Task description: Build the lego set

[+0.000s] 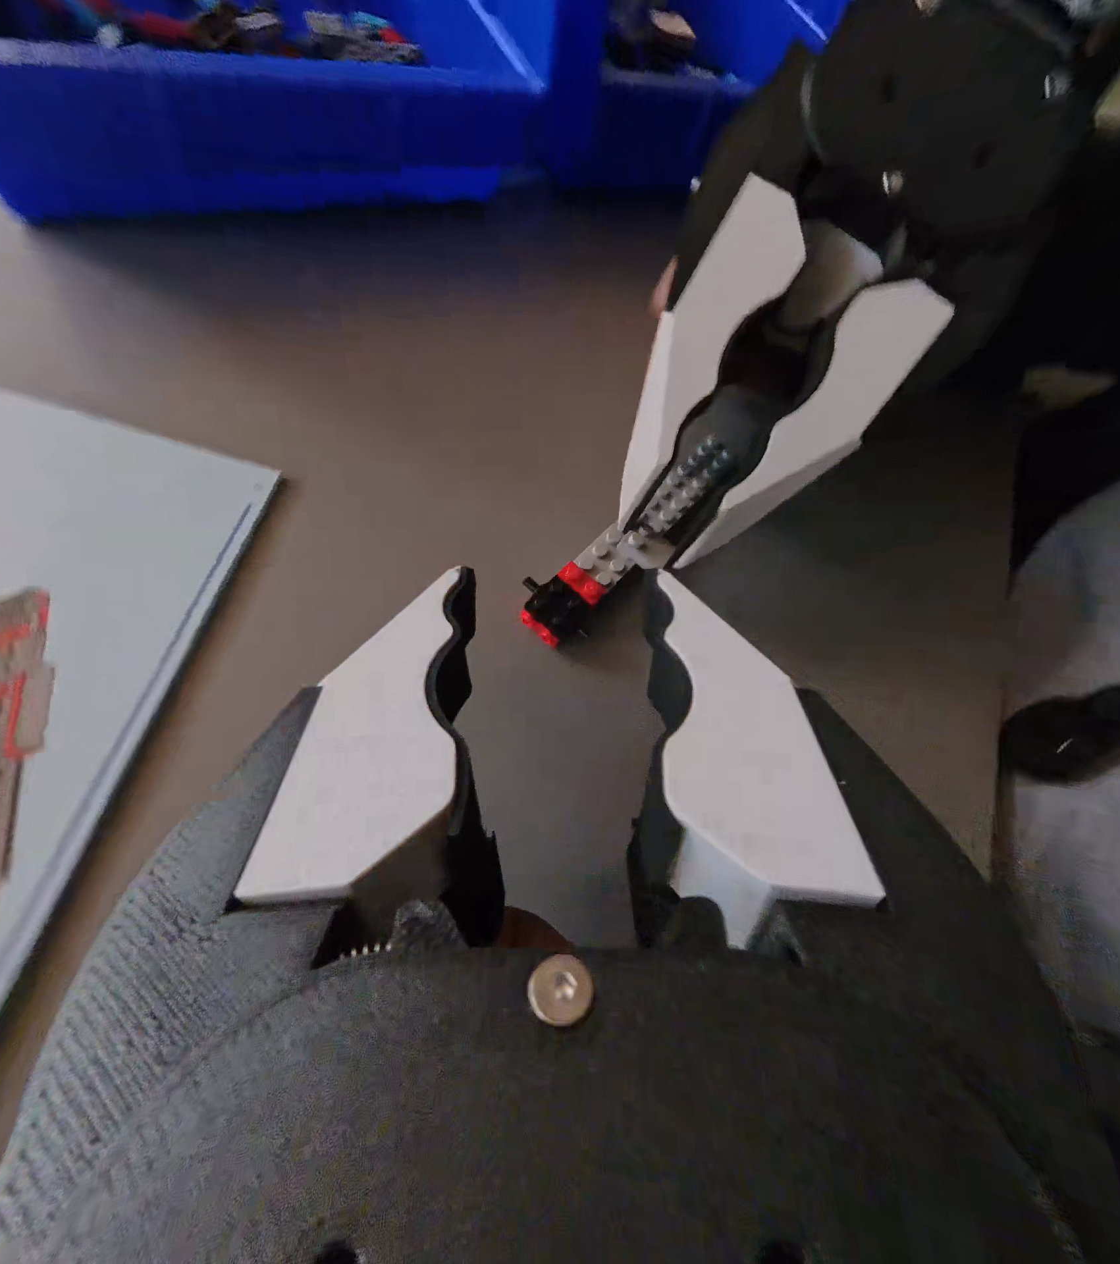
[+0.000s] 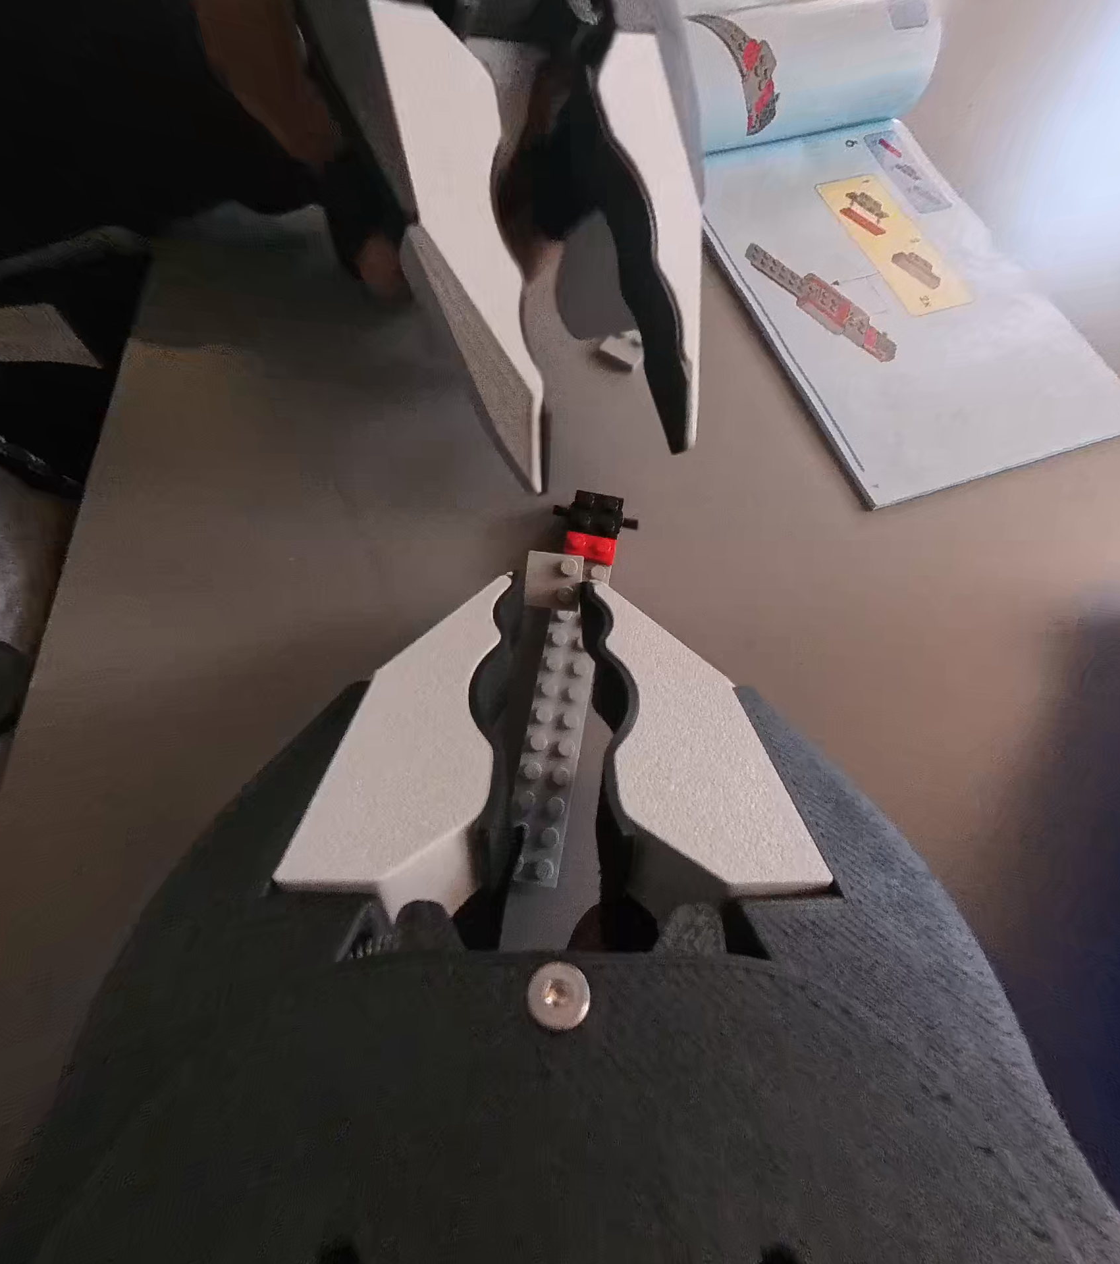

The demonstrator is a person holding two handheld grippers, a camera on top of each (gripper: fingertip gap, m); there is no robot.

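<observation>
My right gripper (image 2: 547, 588) is shut on a long grey studded lego plate (image 2: 553, 739). The plate carries light grey, red and black bricks at its far end (image 2: 594, 527), which rests on or just over the brown table. In the left wrist view the same assembly (image 1: 577, 588) sticks out of the right gripper (image 1: 646, 554), its black and red tip near the table. My left gripper (image 1: 560, 581) is open and empty, its fingertips either side of that tip without touching it. It also shows in the right wrist view (image 2: 612, 444), hanging just beyond the assembly.
An open instruction booklet (image 2: 940, 356) lies on the table, also seen in the left wrist view (image 1: 85, 615). A small light grey brick (image 2: 618, 349) lies behind the left gripper's fingers. Two blue bins (image 1: 235, 116) with loose parts stand at the back. The table edge (image 2: 85, 438) is near.
</observation>
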